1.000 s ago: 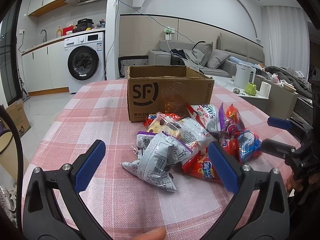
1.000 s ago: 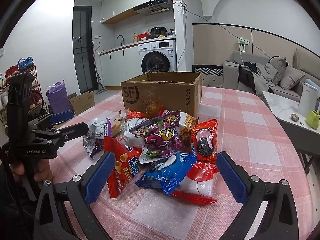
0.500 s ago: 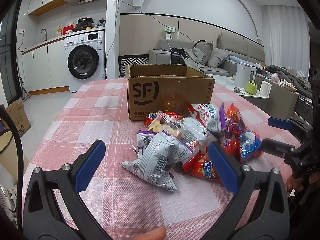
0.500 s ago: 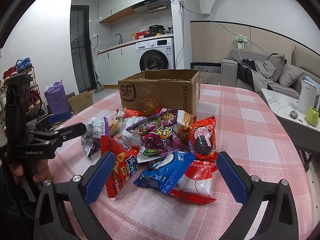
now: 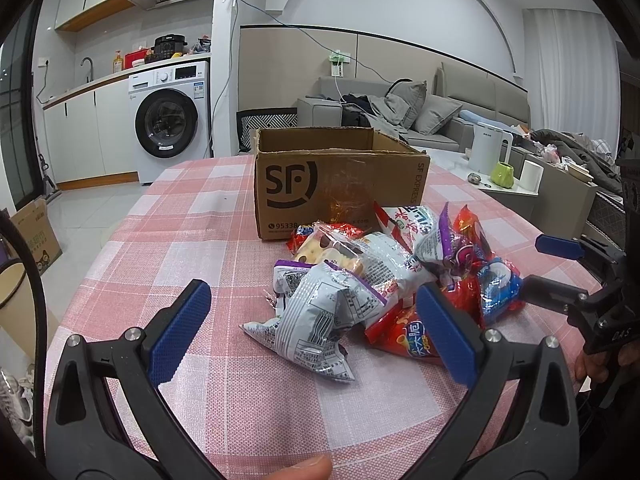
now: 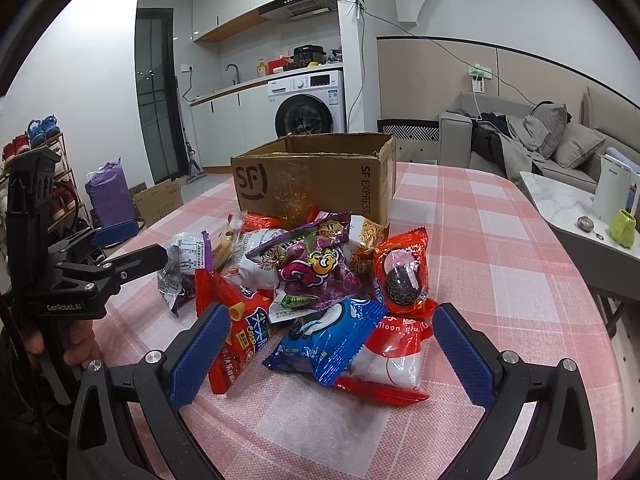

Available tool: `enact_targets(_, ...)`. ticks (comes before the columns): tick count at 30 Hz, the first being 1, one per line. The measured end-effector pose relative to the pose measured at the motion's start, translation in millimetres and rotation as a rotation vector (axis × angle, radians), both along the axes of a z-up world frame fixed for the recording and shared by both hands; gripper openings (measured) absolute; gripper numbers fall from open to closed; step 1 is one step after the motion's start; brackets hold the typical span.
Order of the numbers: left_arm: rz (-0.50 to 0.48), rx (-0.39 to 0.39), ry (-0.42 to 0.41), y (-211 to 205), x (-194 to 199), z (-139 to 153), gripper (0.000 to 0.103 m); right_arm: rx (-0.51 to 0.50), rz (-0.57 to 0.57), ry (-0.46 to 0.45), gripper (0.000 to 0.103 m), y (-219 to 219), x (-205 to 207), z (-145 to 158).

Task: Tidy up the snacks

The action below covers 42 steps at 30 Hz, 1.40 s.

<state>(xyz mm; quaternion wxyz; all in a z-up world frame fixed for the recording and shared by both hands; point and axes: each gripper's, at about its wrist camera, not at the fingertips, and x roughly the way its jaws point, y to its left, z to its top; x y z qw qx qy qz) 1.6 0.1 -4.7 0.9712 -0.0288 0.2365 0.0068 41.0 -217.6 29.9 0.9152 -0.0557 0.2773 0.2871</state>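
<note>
A heap of several snack packets lies on the pink checked tablecloth in front of an open cardboard box. A silver-white packet is nearest my left gripper, which is open just short of it. A blue cookie packet and a red-and-white packet lie between the spread fingers of my right gripper, which is open and holds nothing. Each gripper shows in the other's view: the right gripper and the left gripper, on opposite sides of the heap.
A low marble side table with a kettle and a green cup stands right of the dining table. Cardboard boxes and a purple bag sit on the floor to the left. A washing machine and a sofa are behind.
The right gripper has edged forward and slightly lower toward the heap, so the packets appear a little larger. The left gripper has held still.
</note>
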Motion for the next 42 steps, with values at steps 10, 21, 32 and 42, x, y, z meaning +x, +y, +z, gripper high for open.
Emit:
enact_targets(10,-0.001,0.004,0.013,0.4,1.5,-2.3,0.102,-0.016,-0.018,0.019,0.103,-1.2,2.3,0.0)
enact_targets(21,-0.002,0.033,0.064,-0.1,10.3,-3.8,0.102,-0.048,-0.029,0.083,0.103,-4.3,10.3,-4.5)
enact_targets(32,-0.036,0.054,0.168,1.3,32.2,-11.4,0.102,-0.044,-0.019,0.145,0.103,-12.1,16.8,-8.1)
enact_targets(42,-0.069,0.016,0.279,5.2,57.6,-23.7,0.091,-0.039,0.048,0.217,0.083,7.2,23.7,-17.7)
